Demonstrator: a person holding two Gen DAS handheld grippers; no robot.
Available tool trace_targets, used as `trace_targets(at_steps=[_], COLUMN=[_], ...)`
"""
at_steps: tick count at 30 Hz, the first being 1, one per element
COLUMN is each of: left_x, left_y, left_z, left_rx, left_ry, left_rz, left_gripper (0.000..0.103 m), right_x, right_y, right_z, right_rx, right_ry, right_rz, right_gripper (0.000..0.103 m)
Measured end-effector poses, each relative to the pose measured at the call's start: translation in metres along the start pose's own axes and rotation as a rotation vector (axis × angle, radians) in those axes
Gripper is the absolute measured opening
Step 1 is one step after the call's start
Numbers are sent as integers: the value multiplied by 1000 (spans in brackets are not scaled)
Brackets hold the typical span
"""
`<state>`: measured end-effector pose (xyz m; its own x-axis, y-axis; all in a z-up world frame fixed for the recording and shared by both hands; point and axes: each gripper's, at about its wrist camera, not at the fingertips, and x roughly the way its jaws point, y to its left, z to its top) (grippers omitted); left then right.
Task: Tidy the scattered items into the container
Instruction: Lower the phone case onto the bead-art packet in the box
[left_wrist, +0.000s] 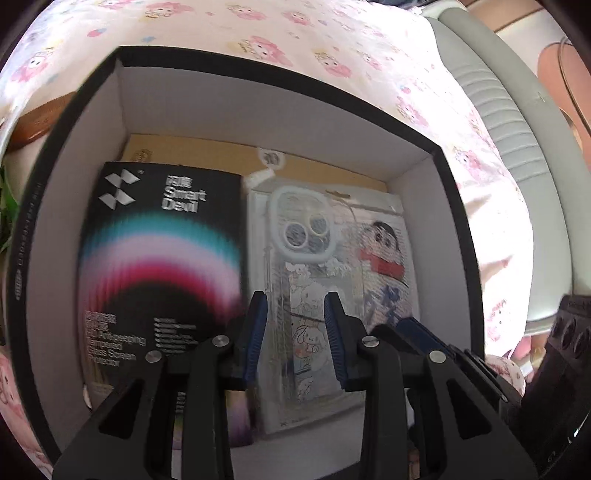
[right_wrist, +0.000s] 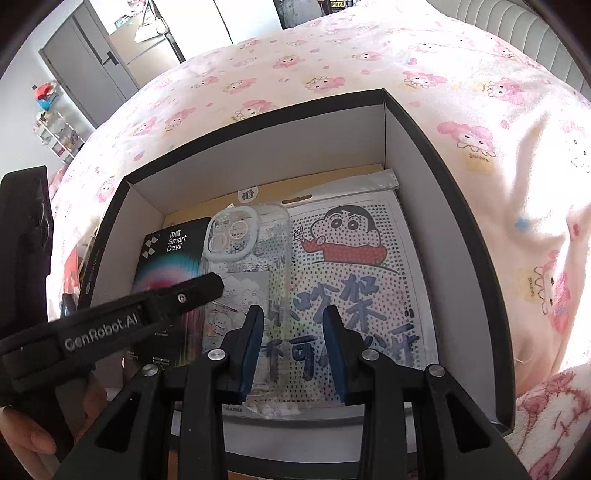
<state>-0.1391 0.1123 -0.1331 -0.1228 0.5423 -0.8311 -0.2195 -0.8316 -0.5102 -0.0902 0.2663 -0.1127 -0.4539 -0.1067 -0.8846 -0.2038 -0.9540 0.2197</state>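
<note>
- Currently, both grippers hang over the box (right_wrist: 436, 155), a black-rimmed carton with white inner walls that sits on a pink cartoon-print bedspread (right_wrist: 480, 110)
- Left gripper (left_wrist: 295, 314): fingers spread apart, nothing between them, poised above the phone case
- Right gripper (right_wrist: 293, 325): fingers likewise parted and empty, above the seam between the phone case and the card
- Phone case (right_wrist: 243, 266): clear, with a white camera ring; it lies flat inside the box, between the packet and the card. Judged light, slightly flexible and slick; take hold across its long edges rather than the flat face
- Packet (left_wrist: 162, 266): black retail pack against the left wall of the box. Legible text: "Smart Devil", and lower down "Tempered Glass Screen Protector". The contents are probably brittle glass, so grip the pack by its edges and avoid bending
- Card (right_wrist: 351, 266): dotted sheet with a cartoon boy and large blue Chinese characters, on the right side of the box. Thin and stiff; it will be hard to lift from flat
- Brown cardboard lies under these items at the back of the box
- The left gripper's body, seen from the right wrist view, reads "GenRobot.AI"
- A brown object outside the left wall of the box is too blurred to identify
</note>
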Motion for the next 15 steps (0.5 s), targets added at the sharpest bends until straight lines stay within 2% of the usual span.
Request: trace_targets(at_steps=[2, 6, 11, 15], left_x=[-7, -26, -20, 1], left_y=[-3, 1, 4, 2], left_z=[-3, 2, 12, 17], left_rx=[-1, -3, -24, -58], left_ry=[-12, -88, -48, 30], left_rz=[-52, 25, 69, 42], left_gripper=[31, 31, 31, 31], right_x=[-2, -4, -3, -5], right_y=[-4, -10, -3, 2], right_z=[1, 3, 5, 6], right_rx=[2, 28, 31, -1], right_ry=[4, 3, 21, 26], right_rz=[-3, 26, 70, 49], right_gripper=[30, 30, 30, 30])
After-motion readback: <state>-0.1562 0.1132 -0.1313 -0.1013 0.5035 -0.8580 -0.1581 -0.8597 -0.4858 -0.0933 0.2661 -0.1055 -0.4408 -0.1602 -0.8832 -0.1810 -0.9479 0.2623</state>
